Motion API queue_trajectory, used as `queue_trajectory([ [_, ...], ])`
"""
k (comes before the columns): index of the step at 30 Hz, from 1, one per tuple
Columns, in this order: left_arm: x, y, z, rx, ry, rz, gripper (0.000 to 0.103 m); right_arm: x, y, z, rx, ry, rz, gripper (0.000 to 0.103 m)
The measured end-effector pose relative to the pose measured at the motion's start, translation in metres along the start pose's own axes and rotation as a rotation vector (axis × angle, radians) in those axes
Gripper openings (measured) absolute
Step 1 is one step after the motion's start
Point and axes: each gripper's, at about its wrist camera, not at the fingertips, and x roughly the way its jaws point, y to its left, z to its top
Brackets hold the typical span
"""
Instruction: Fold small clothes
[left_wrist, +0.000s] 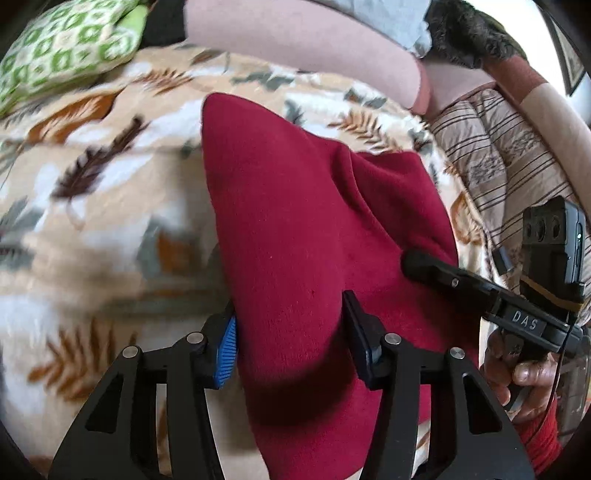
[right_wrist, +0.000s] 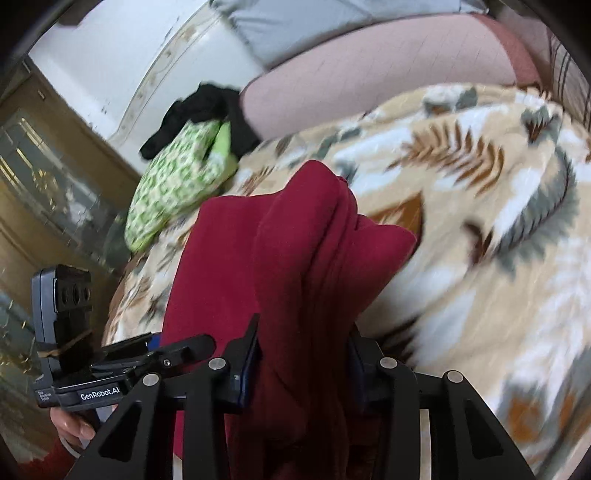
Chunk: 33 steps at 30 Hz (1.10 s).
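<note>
White letters "DAS" sit on the side of the right gripper (left_wrist: 424, 264), and "GenRobot.AI" is printed on the side of the left gripper (right_wrist: 184, 347). Smaller writing beside that name is too tiny to read.

There is one red cloth (left_wrist: 314, 229). It is soft and fuzzy, with deep folds, and it hangs bunched above the bed. Both grippers hold it. The left gripper's jaws are closed narrow on one edge of the cloth, with a blue ridged pad (left_wrist: 226, 354) pressed on it. The right gripper's jaws pinch a thick bunch of the same cloth.

Under it lies one fluffy blanket (left_wrist: 92, 192), tan and white with brown feathers. One green and white patterned pillow (right_wrist: 173, 184) rests near the far edge, touching a black cloth (right_wrist: 207, 107).
</note>
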Motion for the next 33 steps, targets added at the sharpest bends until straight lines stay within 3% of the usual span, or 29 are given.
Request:
queue_trajectory([
  [1, 0.004, 0.003, -0.006, -0.008, 0.013, 0.017, 0.051, 0.007, -0.001, -0.009, 0.02, 0.023, -0.006, 0.041],
  [3, 0.013, 0.008, -0.015, -0.019, 0.028, 0.046, 0.053, 0.021, -0.009, -0.021, 0.065, 0.079, -0.063, 0.057],
  [4, 0.011, 0.008, -0.016, -0.019, 0.014, 0.043, 0.053, 0.022, -0.011, -0.025, 0.062, 0.084, -0.103, 0.06],
  [8, -0.017, -0.003, -0.02, 0.028, -0.063, 0.122, 0.054, -0.018, 0.008, -0.023, -0.026, -0.03, -0.202, 0.063],
  [10, -0.027, -0.009, -0.019, 0.048, -0.102, 0.146, 0.054, -0.036, 0.022, -0.016, -0.078, -0.085, -0.211, 0.063],
  [11, -0.031, -0.011, -0.019, 0.053, -0.12, 0.164, 0.054, -0.041, 0.03, -0.012, -0.111, -0.101, -0.204, 0.061],
  [13, -0.031, -0.014, -0.017, 0.052, -0.132, 0.182, 0.054, -0.04, 0.048, -0.007, -0.176, -0.119, -0.186, 0.048],
  [17, -0.019, -0.02, -0.02, 0.062, -0.118, 0.231, 0.054, -0.003, 0.062, -0.005, -0.244, -0.038, -0.151, 0.036],
  [19, -0.01, -0.02, -0.024, 0.073, -0.105, 0.261, 0.054, 0.015, 0.053, -0.011, -0.284, 0.02, -0.207, 0.036],
  [21, -0.002, -0.018, -0.028, 0.066, -0.095, 0.252, 0.054, 0.034, 0.035, -0.019, -0.296, 0.071, -0.283, 0.03],
  [24, 0.001, -0.017, -0.03, 0.054, -0.105, 0.256, 0.054, 0.029, 0.024, -0.022, -0.279, 0.059, -0.252, 0.03],
  [29, -0.003, -0.021, -0.032, 0.053, -0.123, 0.276, 0.054, -0.002, 0.038, -0.024, -0.282, 0.037, -0.227, 0.031],
  [33, -0.006, -0.024, -0.035, 0.06, -0.133, 0.295, 0.054, -0.018, 0.059, -0.047, -0.336, 0.024, -0.185, 0.034],
])
